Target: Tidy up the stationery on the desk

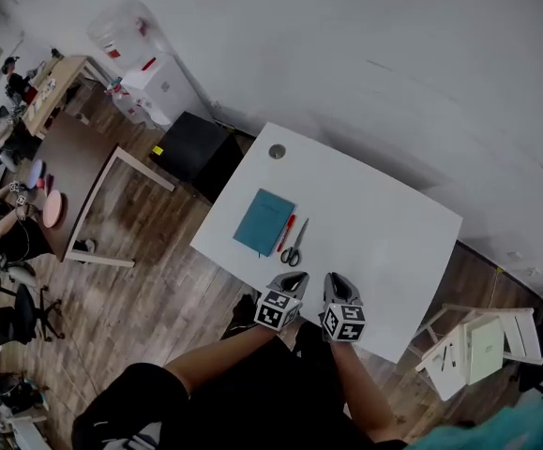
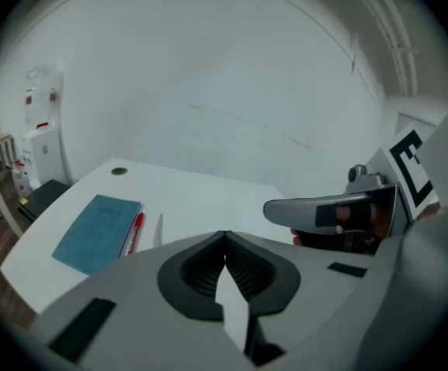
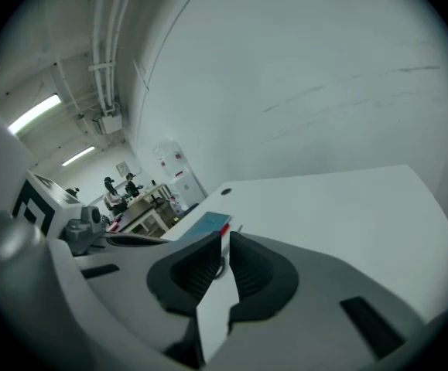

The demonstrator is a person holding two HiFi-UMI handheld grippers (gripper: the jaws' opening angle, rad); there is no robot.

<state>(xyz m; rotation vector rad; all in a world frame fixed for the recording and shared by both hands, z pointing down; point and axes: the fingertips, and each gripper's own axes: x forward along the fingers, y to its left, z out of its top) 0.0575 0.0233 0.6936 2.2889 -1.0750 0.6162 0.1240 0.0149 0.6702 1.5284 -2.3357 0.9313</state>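
Observation:
On the white desk [image 1: 384, 242] lie a teal notebook [image 1: 264, 221], a red pen [image 1: 286, 232] and scissors [image 1: 295, 245], side by side near the left end. Both grippers hover at the desk's near edge, short of these items. My left gripper [image 1: 294, 280] is shut with nothing in it. In its own view the left gripper [image 2: 224, 236] has its pads touching, and the notebook [image 2: 97, 232], pen [image 2: 135, 233] and scissors [image 2: 159, 230] lie ahead to the left. My right gripper [image 1: 338, 283] [image 3: 225, 239] shows a narrow gap between its pads and holds nothing.
A round cable hole [image 1: 277, 151] sits at the desk's far corner. A black cabinet [image 1: 194, 148] and a water dispenser [image 1: 140, 45] stand beyond the desk's left end. A white chair [image 1: 482, 345] stands at the right. The wall runs close behind the desk.

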